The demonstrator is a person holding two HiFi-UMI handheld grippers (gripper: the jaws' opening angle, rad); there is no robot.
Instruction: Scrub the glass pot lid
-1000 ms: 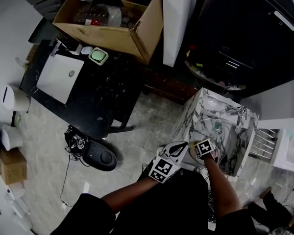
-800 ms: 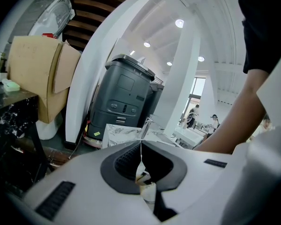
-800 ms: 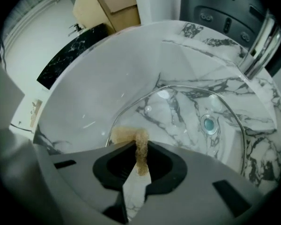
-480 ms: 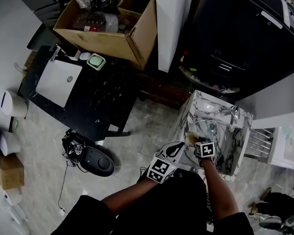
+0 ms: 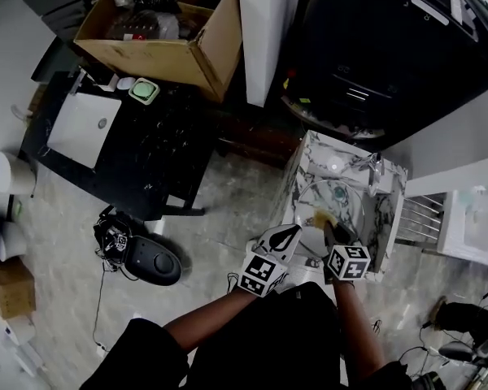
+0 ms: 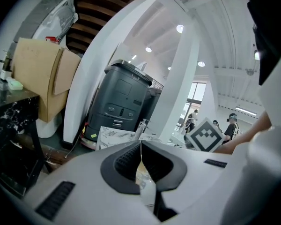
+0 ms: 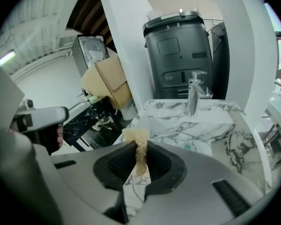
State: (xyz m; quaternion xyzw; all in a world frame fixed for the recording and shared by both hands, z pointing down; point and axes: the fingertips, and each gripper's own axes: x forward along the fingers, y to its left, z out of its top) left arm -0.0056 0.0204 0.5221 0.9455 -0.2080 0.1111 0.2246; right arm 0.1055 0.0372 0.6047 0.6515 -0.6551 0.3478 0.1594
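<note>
- Head view: the glass pot lid lies in the sink, just ahead of the right hand-held gripper. Nothing holds it, so rubbing may push it.
- Left gripper view: the left hand-held gripper is closed on nothing.
- Right gripper view: the jaws pinch the sponge thinly, so it may slip out.

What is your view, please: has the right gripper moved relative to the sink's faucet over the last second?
Yes: the right gripper has drawn back from the faucet toward the marble sink's near edge.
</note>
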